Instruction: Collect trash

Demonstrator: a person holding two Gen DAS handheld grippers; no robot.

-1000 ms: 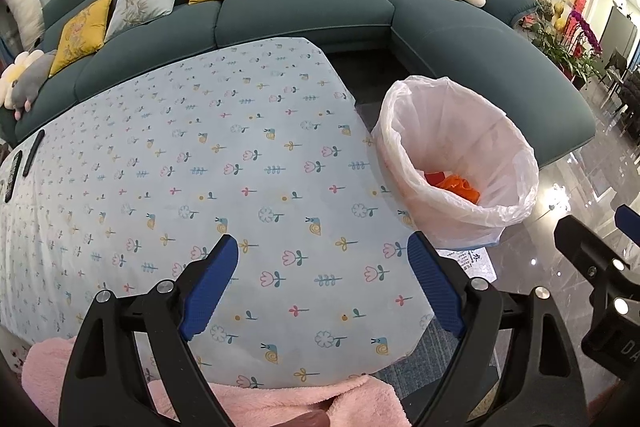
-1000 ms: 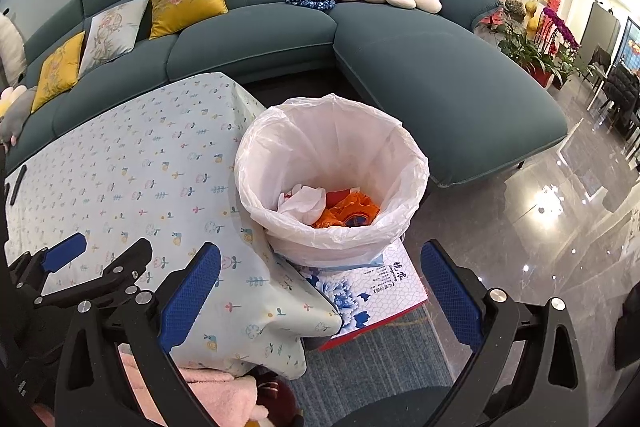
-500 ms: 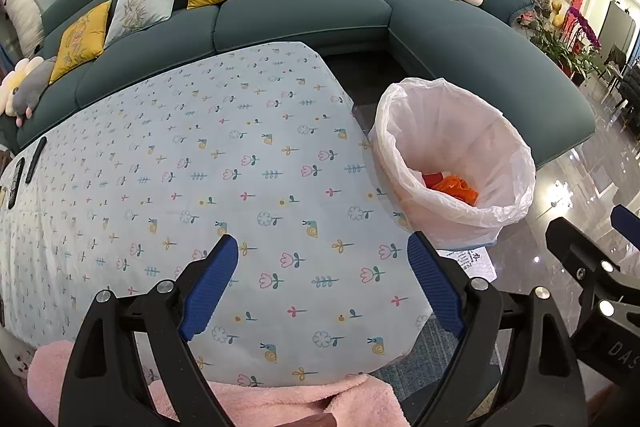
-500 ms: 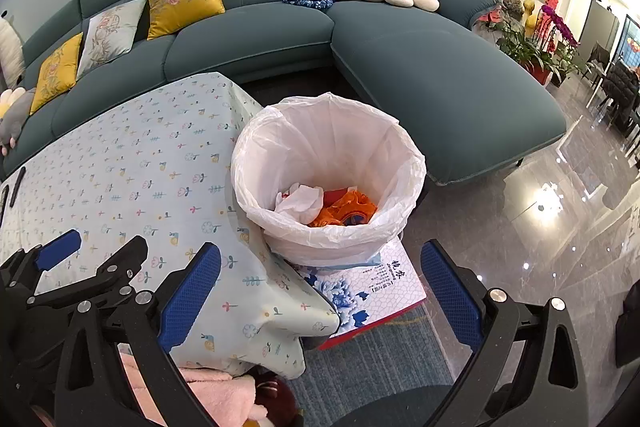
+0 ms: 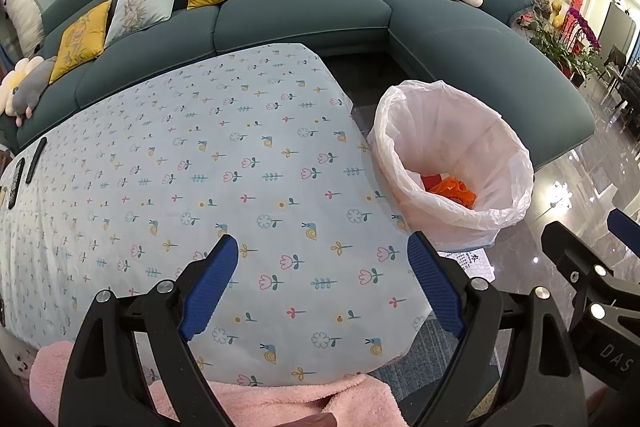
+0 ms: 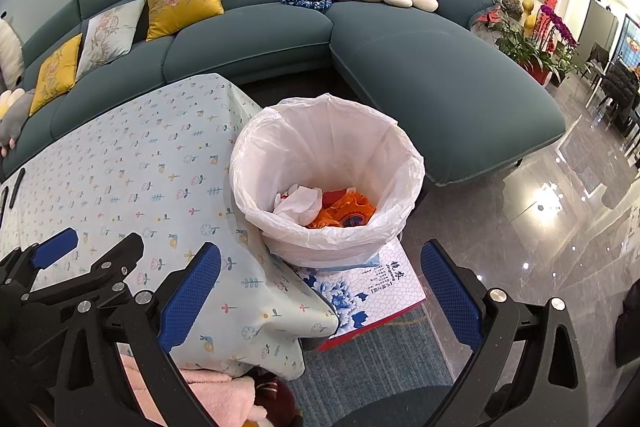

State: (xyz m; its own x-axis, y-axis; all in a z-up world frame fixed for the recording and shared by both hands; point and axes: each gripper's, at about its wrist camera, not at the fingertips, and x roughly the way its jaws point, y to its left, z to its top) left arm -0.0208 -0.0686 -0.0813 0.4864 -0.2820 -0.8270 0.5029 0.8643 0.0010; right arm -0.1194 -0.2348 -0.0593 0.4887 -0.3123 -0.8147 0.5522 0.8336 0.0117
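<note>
A bin lined with a white bag (image 6: 328, 163) stands on a blue-and-white box (image 6: 380, 287) beside the table; it also shows in the left wrist view (image 5: 452, 155). Inside lie orange wrappers (image 6: 340, 213) and crumpled white paper (image 6: 298, 201). My left gripper (image 5: 322, 279) is open and empty above the flower-print tablecloth (image 5: 200, 167). My right gripper (image 6: 320, 287) is open and empty, in front of the bin, above the table corner.
Two black remotes (image 5: 24, 171) lie at the table's far left edge. A teal sofa (image 6: 260, 39) with cushions curves behind the table. A pink towel (image 5: 260, 399) is at the near edge. Glossy floor (image 6: 560, 227) is to the right.
Both grippers have drifted slightly; the bin sits a little lower and nearer in both views. Both stay open and empty.
</note>
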